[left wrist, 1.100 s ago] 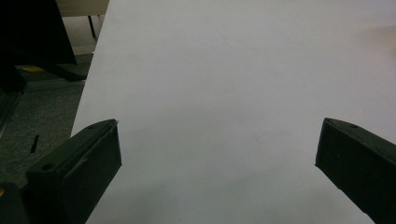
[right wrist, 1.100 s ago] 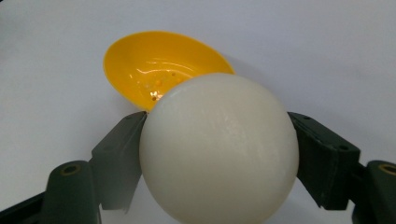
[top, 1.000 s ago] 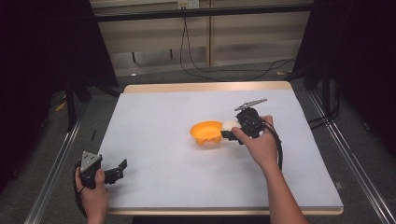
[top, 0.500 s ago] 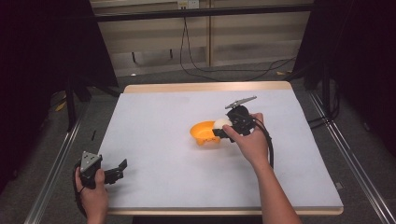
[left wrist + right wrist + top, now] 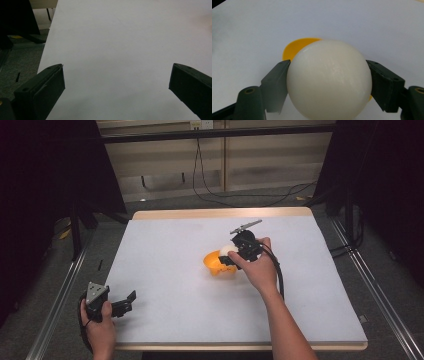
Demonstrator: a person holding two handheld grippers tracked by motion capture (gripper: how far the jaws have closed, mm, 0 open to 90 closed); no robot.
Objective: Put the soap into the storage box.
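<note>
While a glossy, cream-white round ball (image 5: 329, 79) is pinched between the two black jaws of the right gripper (image 5: 231, 255), its smooth surface is lit with a soft sheen and is seen unmarked. It is held just above a shallow orange plastic bowl (image 5: 216, 263) near the middle of the white table (image 5: 165, 250), the bowl's yellow-orange rim being glimpsed behind the ball in the right gripper view. At the table's near left corner, the left gripper (image 5: 125, 302) is kept with its jaws spread wide and nothing between them.
</note>
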